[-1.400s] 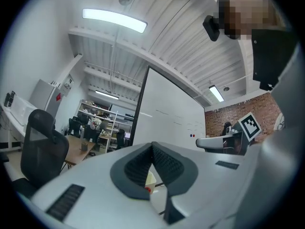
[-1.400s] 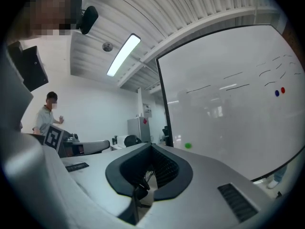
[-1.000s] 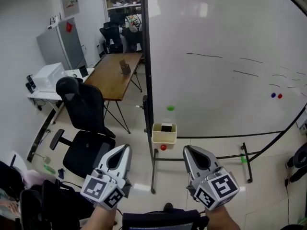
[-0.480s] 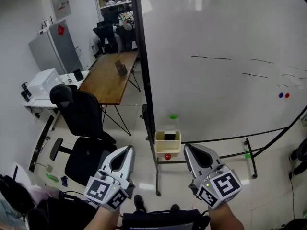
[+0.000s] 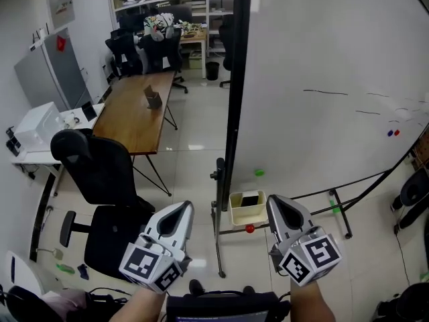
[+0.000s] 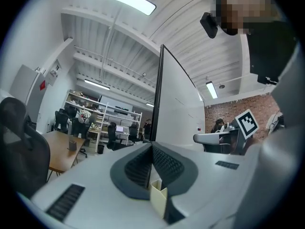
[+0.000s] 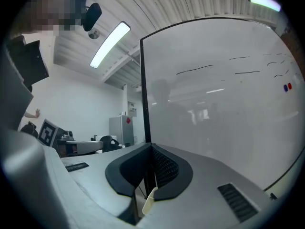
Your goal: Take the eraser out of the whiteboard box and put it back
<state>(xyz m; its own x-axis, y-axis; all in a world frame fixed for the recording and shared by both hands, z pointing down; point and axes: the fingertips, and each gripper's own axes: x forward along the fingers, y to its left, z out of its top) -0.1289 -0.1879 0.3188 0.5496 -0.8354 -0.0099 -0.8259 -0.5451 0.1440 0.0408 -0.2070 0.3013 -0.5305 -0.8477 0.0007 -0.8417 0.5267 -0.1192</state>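
Whiteboard (image 5: 322, 79) everywhere; box (image 5: 244, 219), eraser (image 5: 251, 200) head view only.

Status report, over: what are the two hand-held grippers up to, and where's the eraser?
Left hand-held gripper, right hand-held gripper: both shut, empty. Eraser sits in box under whiteboard, untouched. Nothing in the way.

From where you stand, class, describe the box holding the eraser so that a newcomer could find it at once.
Start at the large whiteboard and follow its black left edge down to the bottom corner. There sits a small cream, open-topped box with the dark eraser inside. It is the only container on the board, with a green dot just above it and a red knob just below.
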